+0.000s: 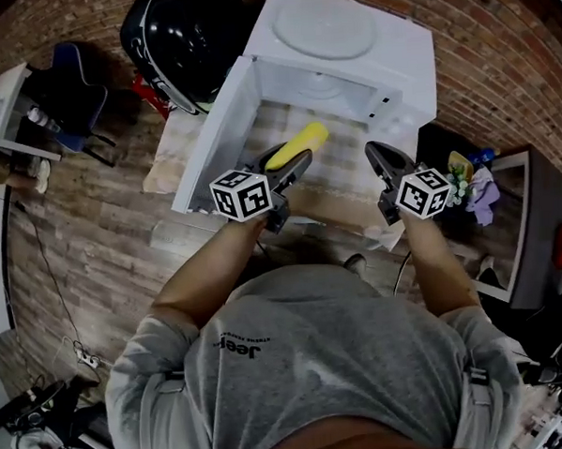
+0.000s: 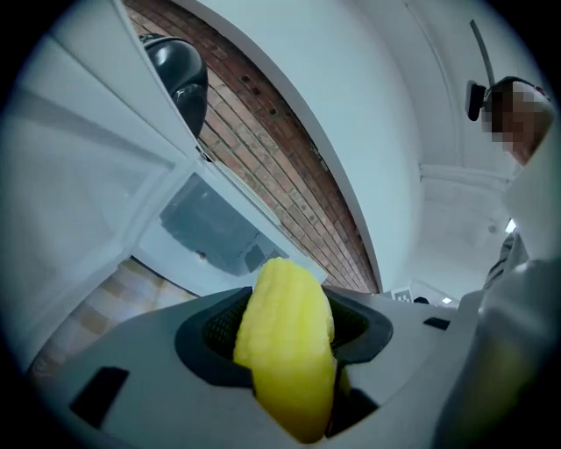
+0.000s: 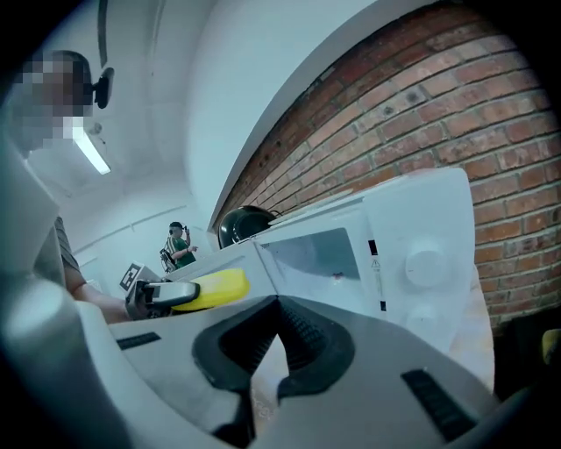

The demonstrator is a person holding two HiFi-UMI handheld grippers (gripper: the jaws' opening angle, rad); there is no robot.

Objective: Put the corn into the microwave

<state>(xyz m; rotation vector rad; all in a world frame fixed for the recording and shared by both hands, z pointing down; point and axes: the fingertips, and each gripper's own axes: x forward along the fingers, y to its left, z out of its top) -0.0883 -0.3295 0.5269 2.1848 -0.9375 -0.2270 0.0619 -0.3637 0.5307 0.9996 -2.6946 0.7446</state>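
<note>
My left gripper [image 1: 295, 164] pinches the yellow corn [image 1: 297, 145] between its pads, just in front of the open white microwave [image 1: 346, 37]. In the head view the cob points up and to the right, toward the mouth of the oven. The left gripper view shows both dark pads pressed against the sides of the cob, which stands up well past them.

The microwave door [image 1: 215, 128] is swung wide on the left of the opening, and the cavity shows pale behind the corn. From the head view I cannot tell whether the tip of the corn is inside the opening or just short of it.

My right gripper [image 1: 383, 159] hangs to the right of the corn, near the microwave's control side and apart from both. Its jaws are pressed together at the tips with nothing between them, as the right gripper view shows plainly. That view also takes in the left gripper and the corn off to the left, with the microwave's dials to the right.

The microwave stands on a table [image 1: 169, 150] against a brick wall [image 1: 496, 29]. A glossy black dome [image 1: 182, 36] sits beside the microwave, beyond the door. A person [image 3: 180, 244] stands far back in the room.
</note>
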